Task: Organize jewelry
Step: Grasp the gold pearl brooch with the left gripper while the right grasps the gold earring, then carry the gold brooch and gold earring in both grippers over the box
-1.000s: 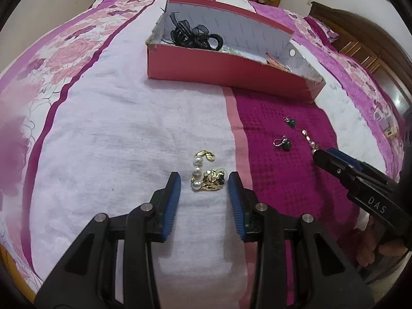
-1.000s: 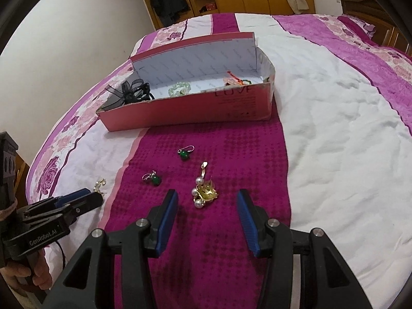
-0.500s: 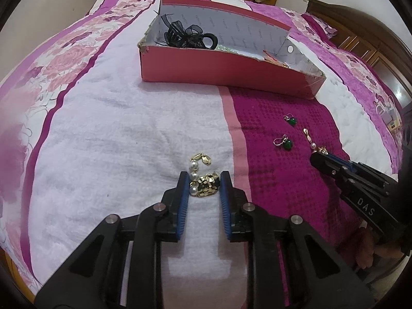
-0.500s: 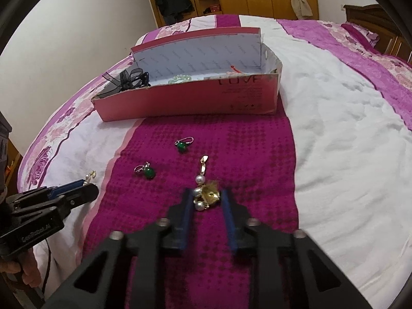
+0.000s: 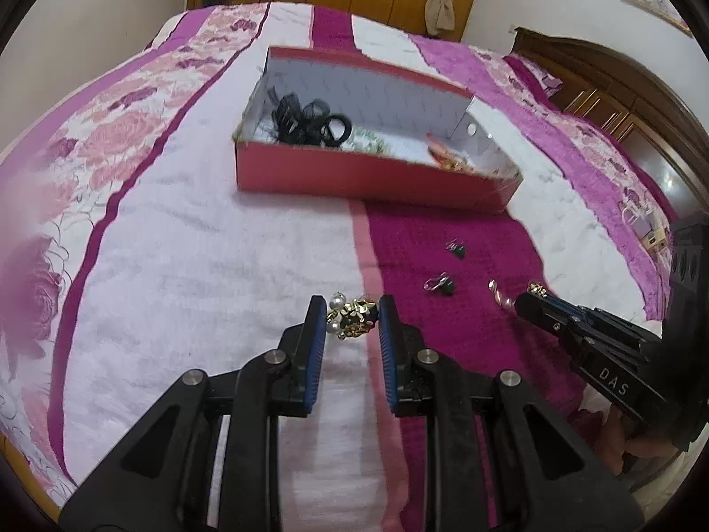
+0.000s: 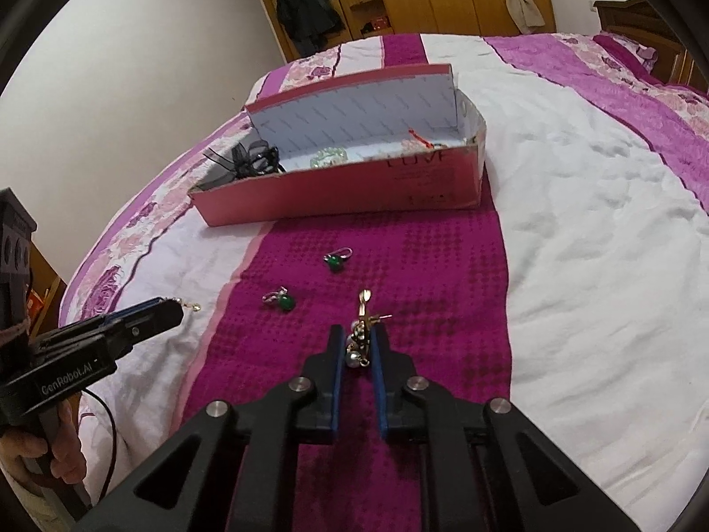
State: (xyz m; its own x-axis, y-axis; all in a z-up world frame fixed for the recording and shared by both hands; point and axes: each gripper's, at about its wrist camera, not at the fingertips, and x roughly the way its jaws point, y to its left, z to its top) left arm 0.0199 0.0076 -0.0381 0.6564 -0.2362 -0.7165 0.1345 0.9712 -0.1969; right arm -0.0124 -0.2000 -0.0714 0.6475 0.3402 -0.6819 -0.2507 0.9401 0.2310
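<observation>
In front of the red cardboard box (image 5: 376, 173) on the bed, the left gripper (image 5: 350, 319) is clamped on a gold-and-pearl earring (image 5: 352, 315); the right gripper (image 6: 358, 340) is closing, pinching a matching pearl earring (image 6: 361, 332), with two green-stone earrings (image 6: 283, 300) lying between it and the box

The red box's (image 5: 354, 175) near wall hides part of its contents: the orange item (image 5: 447, 157) at the right end is blurred and unidentifiable. Lettering on that wall (image 6: 414, 162) is too faint to read fully. The bed (image 6: 598, 266) runs past every frame edge.
</observation>
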